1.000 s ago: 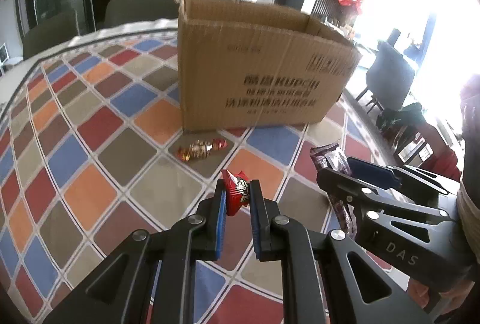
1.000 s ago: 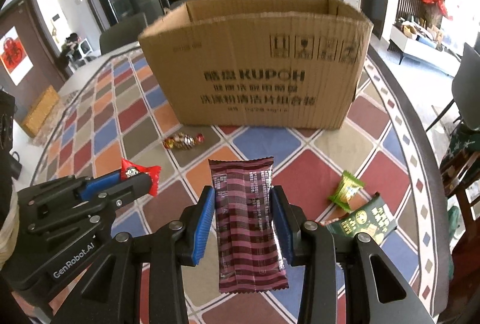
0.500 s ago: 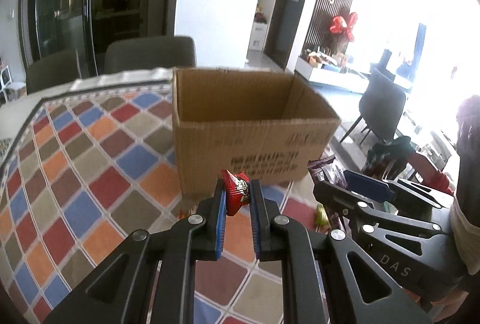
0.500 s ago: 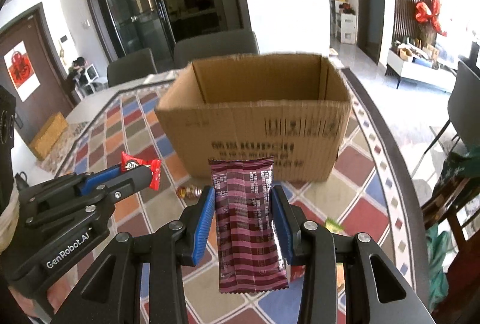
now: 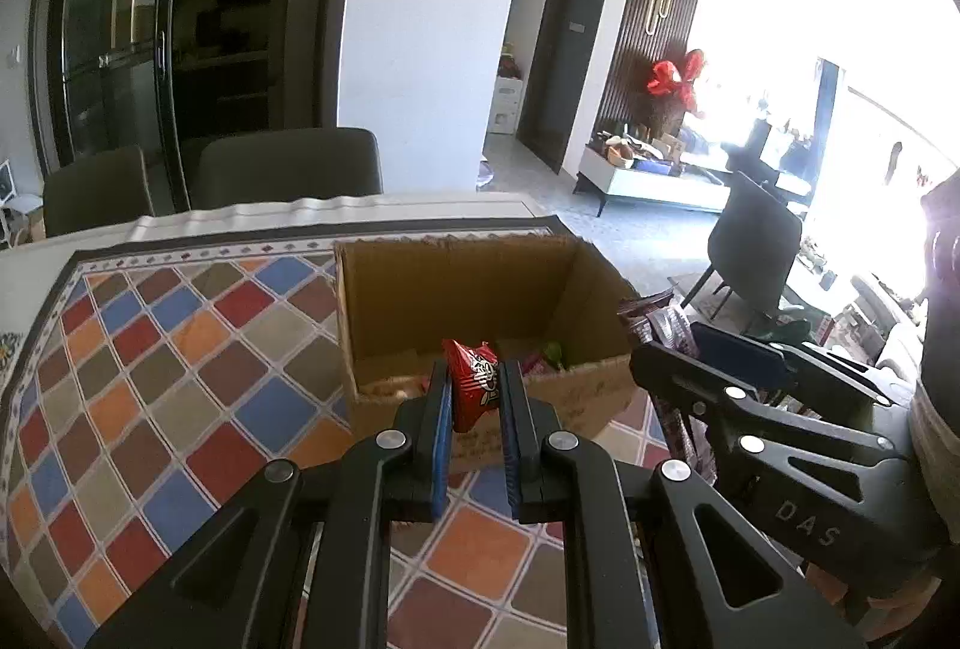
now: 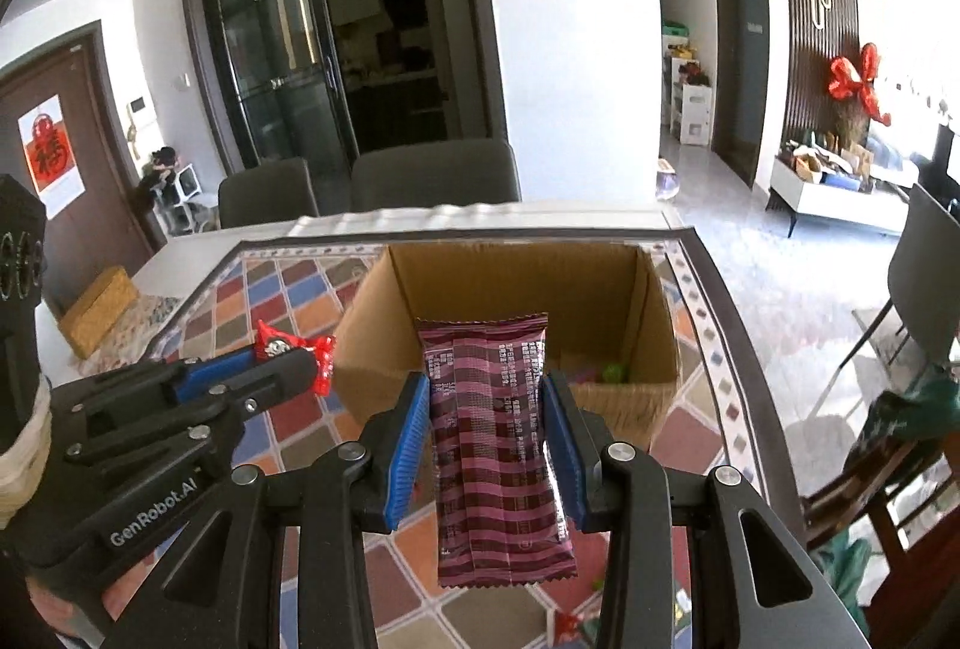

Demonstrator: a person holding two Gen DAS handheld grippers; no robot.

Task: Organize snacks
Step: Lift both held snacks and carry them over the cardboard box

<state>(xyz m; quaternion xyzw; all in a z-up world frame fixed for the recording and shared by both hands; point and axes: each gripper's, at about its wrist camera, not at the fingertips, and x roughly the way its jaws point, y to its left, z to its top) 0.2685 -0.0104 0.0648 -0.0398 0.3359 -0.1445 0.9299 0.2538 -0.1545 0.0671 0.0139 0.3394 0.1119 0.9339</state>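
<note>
Snacks sit in both tools above the desk (image 5: 180,397): at lower centre of the left wrist view, the left hand-held gripper (image 5: 474,397) pinches a red candy (image 5: 474,388). Behind it stands the open cardboard box (image 5: 468,283). At lower centre of the right wrist view, the right hand-held gripper (image 6: 487,409) clamps a maroon striped packet (image 6: 492,445) before the same box, where small wrapped snacks lie inside.
</note>
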